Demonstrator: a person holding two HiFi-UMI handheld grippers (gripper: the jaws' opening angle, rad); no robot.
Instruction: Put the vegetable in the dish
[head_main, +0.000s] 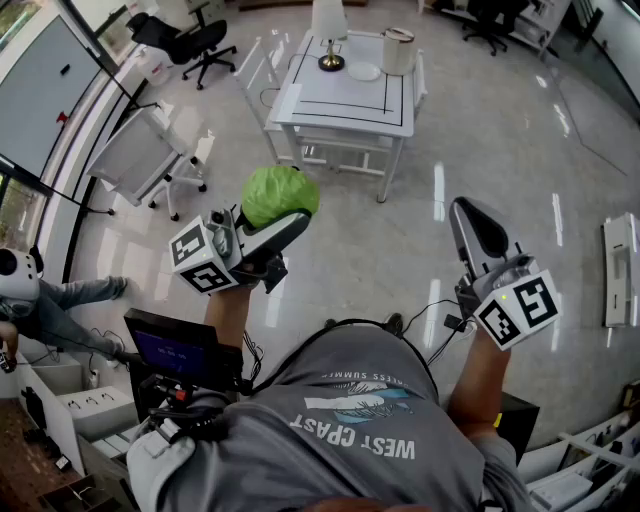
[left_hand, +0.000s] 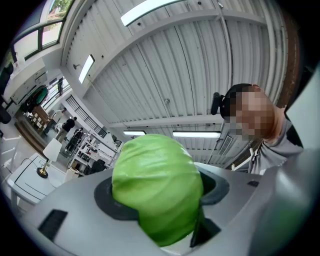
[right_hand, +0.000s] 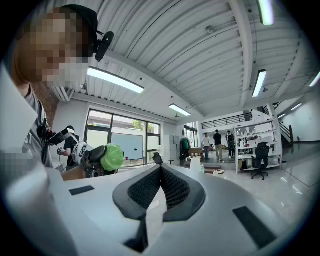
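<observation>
In the head view, the left hand-held gripper (head_main: 283, 218) clamps a round green vegetable (head_main: 280, 192) in its jaws above the floor (head_main: 420, 250), and the right hand-held gripper (head_main: 478, 228) beside it carries nothing. The left gripper view shows the vegetable wedged between both pads. The right gripper view shows its jaws closed together and empty, with the vegetable off to their left.

White table (head_main: 340, 100) holds lamp (head_main: 329, 30), pale dish (head_main: 364, 72), cylindrical container (head_main: 398, 50), perhaps jug.
</observation>
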